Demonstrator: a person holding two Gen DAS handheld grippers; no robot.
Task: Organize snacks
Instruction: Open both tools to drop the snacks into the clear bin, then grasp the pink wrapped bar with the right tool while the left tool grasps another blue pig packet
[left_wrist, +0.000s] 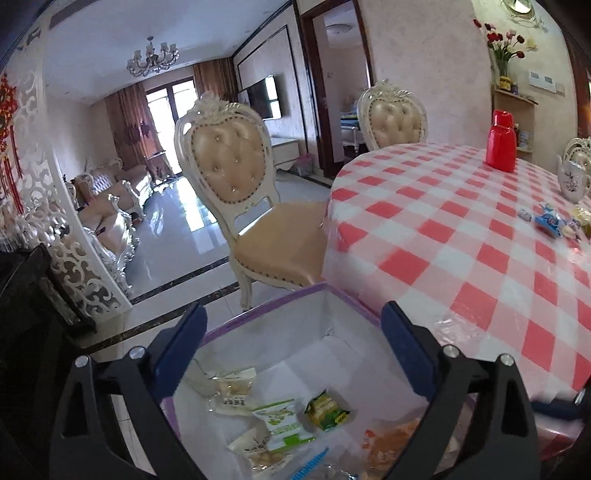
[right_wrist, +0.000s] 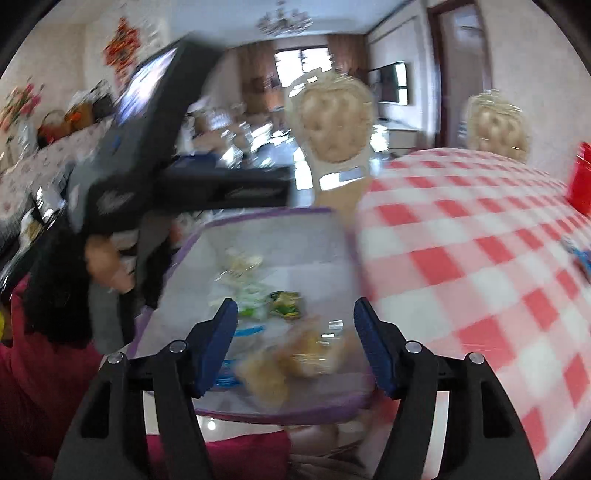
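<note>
A white bin with a purple rim (left_wrist: 280, 297) stands beside the checked table, seen from above in both views. Inside lie a green-and-white packet (left_wrist: 280, 421), a green-yellow packet (left_wrist: 327, 410), a pale packet (left_wrist: 232, 391) and an orange bag (left_wrist: 391, 439). My left gripper (left_wrist: 293, 308) hangs open over the bin with nothing between its pads. My right gripper (right_wrist: 295, 302) is open too, above the bin's (right_wrist: 258, 214) near part, over a yellowish bag (right_wrist: 295, 358) and the green-yellow packet (right_wrist: 284, 304). The right wrist view is blurred. Blue-wrapped snacks (left_wrist: 550, 221) lie on the table at far right.
The round table has a red-and-white checked cloth (left_wrist: 461, 240) and carries a red flask (left_wrist: 500, 142) and a white teapot (left_wrist: 572, 181). Two cream padded chairs (left_wrist: 240, 177) (left_wrist: 395, 118) stand behind the bin and table. A hand (right_wrist: 107, 266) holds the left tool's black body (right_wrist: 155, 166).
</note>
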